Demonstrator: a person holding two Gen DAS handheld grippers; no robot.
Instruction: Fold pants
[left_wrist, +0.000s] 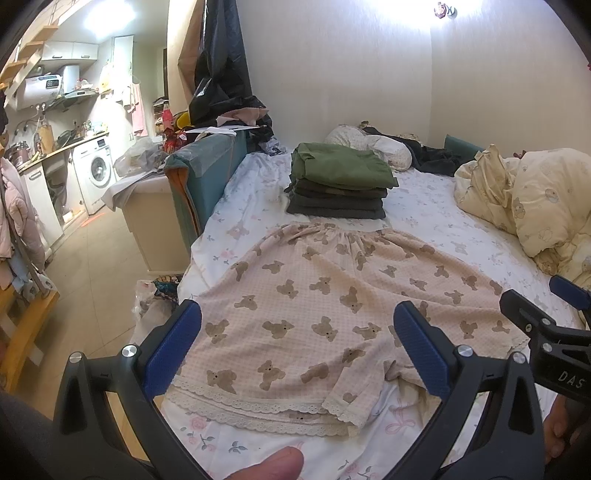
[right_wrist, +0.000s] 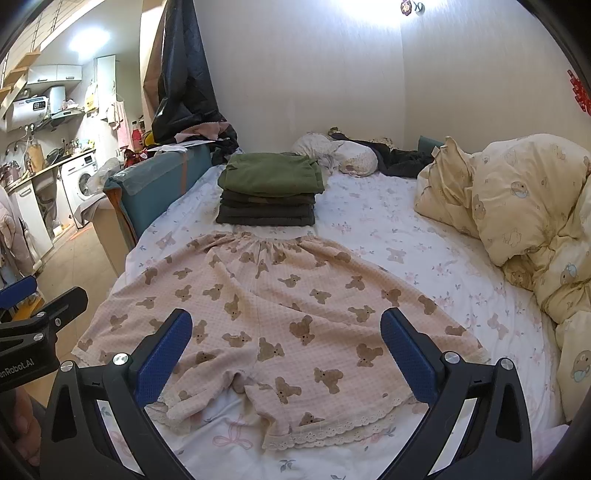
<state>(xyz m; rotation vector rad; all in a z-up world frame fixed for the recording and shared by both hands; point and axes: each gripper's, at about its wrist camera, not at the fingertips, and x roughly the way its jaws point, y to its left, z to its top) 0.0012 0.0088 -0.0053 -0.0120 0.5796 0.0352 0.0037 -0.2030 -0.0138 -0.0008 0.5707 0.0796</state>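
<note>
A pair of pink pants (left_wrist: 317, 306) printed with brown bears is spread flat on the bed (left_wrist: 436, 218), with the gathered waistband at twelve o'clock, touching or just short of a stack of folded clothes (left_wrist: 338, 182), and the two lace-trimmed leg hems at six o'clock, nearest the fingers. The long axis of the garment thus runs straight away from both grippers. The left gripper (left_wrist: 295, 350) is held over the left leg, its fingers spread wide and nothing gripped; the right gripper (right_wrist: 286, 350) is held over the crotch and right leg, likewise wide and empty. Neither is seen touching the cloth. In the left wrist view the inner edge of the right leg is seen turned over on itself near the hem, so some smoothing is probably needed. The fabric appears soft, thin and waffle-textured, with a scalloped eyelet border, and is likely to drape and slip when lifted. Each hem lies closest to the gripper on its own side, so a first fold, leg over leg across the long axis, is judged within reach of either hand. A crumpled cream duvet (right_wrist: 524, 221) lies at three o'clock, well apart.
</note>
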